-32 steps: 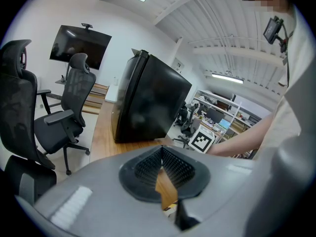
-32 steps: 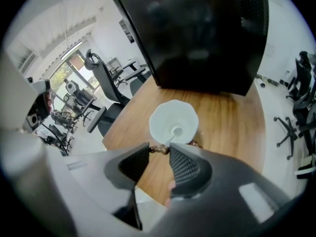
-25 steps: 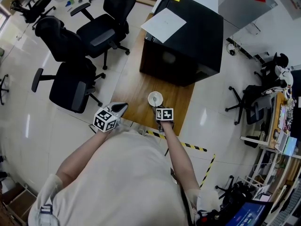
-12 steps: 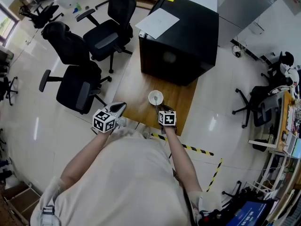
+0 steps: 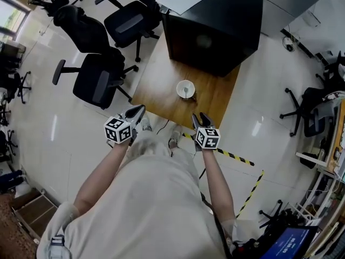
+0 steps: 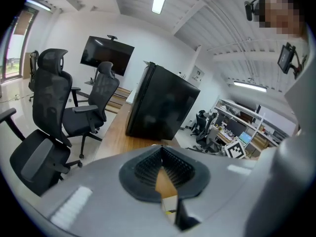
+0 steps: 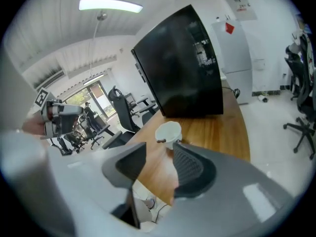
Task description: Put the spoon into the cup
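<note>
The right tongs (image 5: pixel 200 118) have jaws that have just been opening and now stand wide apart, with nothing between them. They hang off the near edge of the counter (image 5: pixel 156 85), apart from the cup (image 5: pixel 183 85). The left tongs (image 5: pixel 137 111) have their jaws together at the tips and are empty, by the counter's near left corner. The spoon (image 5: pixel 186 92) stands in the white cup, mid-counter, its handle at the rim. A black cabinet (image 5: pixel 215 31) sits behind the cup. Chairs (image 5: pixel 97 82) stand left of the counter.
</note>
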`<action>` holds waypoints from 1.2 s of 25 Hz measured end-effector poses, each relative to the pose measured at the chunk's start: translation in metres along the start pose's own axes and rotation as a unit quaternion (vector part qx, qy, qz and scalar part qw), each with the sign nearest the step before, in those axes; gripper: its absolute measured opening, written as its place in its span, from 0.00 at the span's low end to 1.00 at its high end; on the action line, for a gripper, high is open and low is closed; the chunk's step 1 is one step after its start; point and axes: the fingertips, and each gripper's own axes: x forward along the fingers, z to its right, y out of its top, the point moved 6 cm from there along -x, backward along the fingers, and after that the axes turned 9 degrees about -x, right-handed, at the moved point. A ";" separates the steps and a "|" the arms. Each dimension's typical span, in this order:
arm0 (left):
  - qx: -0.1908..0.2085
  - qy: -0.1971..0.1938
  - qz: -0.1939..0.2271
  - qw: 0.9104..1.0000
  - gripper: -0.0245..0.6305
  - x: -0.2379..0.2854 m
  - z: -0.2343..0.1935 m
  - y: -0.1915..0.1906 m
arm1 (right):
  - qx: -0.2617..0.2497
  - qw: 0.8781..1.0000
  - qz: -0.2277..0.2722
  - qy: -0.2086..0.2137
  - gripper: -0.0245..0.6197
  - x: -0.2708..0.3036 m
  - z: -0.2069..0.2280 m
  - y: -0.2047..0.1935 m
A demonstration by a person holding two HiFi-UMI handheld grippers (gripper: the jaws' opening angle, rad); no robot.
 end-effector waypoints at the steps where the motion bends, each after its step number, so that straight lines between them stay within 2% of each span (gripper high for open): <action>1: -0.002 0.000 -0.003 1.000 0.04 -0.004 0.002 -0.006 | -0.002 1.000 0.005 0.000 0.30 -0.006 -0.001 -0.002; 8: -0.002 -0.018 -0.018 1.000 0.04 -0.017 0.003 -0.028 | -0.026 0.999 0.037 -0.007 0.28 -0.040 -0.023 -0.004; 14: 0.008 -0.062 -0.003 0.998 0.04 -0.035 -0.004 -0.020 | -0.022 0.998 0.051 -0.032 0.26 -0.050 -0.062 -0.005; 19: -0.002 -0.088 0.007 0.996 0.04 -0.081 -0.021 -0.031 | -0.027 0.997 0.054 -0.047 0.25 -0.052 -0.113 -0.004; 30: -0.009 -0.083 0.019 0.996 0.04 -0.206 -0.110 -0.089 | -0.032 0.996 0.061 -0.055 0.24 -0.048 -0.246 -0.040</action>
